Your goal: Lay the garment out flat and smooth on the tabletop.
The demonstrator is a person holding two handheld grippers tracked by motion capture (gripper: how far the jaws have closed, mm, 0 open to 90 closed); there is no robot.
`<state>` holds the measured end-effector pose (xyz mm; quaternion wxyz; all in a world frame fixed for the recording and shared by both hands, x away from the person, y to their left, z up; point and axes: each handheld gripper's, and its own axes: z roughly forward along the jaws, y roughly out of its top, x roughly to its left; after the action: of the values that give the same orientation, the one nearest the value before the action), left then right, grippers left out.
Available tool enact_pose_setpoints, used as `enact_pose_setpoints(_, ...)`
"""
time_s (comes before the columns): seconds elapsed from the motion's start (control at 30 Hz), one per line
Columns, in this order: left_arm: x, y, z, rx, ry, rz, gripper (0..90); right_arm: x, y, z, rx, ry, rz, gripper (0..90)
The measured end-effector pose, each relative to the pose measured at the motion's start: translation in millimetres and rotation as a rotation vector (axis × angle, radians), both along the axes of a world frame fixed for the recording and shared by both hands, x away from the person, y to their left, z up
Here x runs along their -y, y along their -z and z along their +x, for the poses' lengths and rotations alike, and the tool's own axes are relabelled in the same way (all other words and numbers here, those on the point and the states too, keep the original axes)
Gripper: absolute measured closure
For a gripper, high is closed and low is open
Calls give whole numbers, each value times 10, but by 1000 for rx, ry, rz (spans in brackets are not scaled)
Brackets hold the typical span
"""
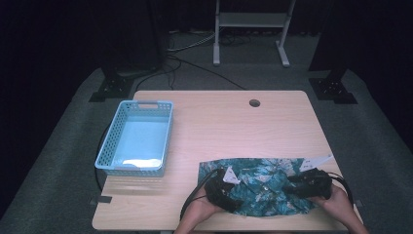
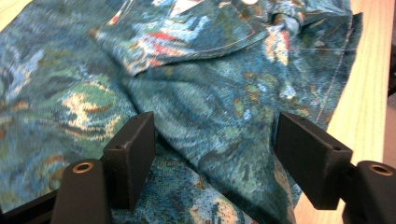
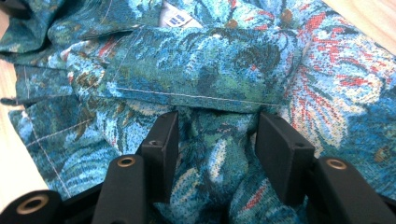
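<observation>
Lab or studio, black curtains, grey carpet, equipment stands

Basket lies left of garment.

Both grippers are black. The left gripper and the right gripper each trail a thin black cable. Seen up close, each left gripper and right gripper jaw is a flat rectangular block with a small screw hole, on rounded arms with brass-ringed holes. The forearms are bare, without sleeves.
</observation>
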<state>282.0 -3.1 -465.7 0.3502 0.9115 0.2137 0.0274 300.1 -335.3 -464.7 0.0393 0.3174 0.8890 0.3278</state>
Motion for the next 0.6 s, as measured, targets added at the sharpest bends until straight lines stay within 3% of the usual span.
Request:
enact_pose_setpoints(0.17, -99, -5, -10, 5, -25, 23, 270, -75, 10, -74, 22, -31, 0, 524)
enact_pose_setpoints(0.33, -171, -18, -42, 13, -32, 34, 332, -140, 12, -123, 30, -53, -1, 559)
enact_pose_setpoints(0.37, -185, -23, -48, 15, -29, 38, 396, -167, 12, -149, 37, -64, -5, 592)
enact_pose_setpoints(0.47, -209, -34, -73, 17, -24, 44, 448, -188, 12, -175, 39, -77, -5, 622)
enact_pose_setpoints(0.5, -215, -38, -83, 12, -21, 41, 528, -199, 12, -195, 42, -86, -3, 680)
enact_pose_setpoints(0.53, -220, -39, -91, 8, -19, 39, 528, -199, 12, -195, 42, -86, -3, 680)
enact_pose_setpoints(0.6, -227, -46, -109, -2, -12, 36, 655, -215, 15, -230, 38, -102, 5, 743)
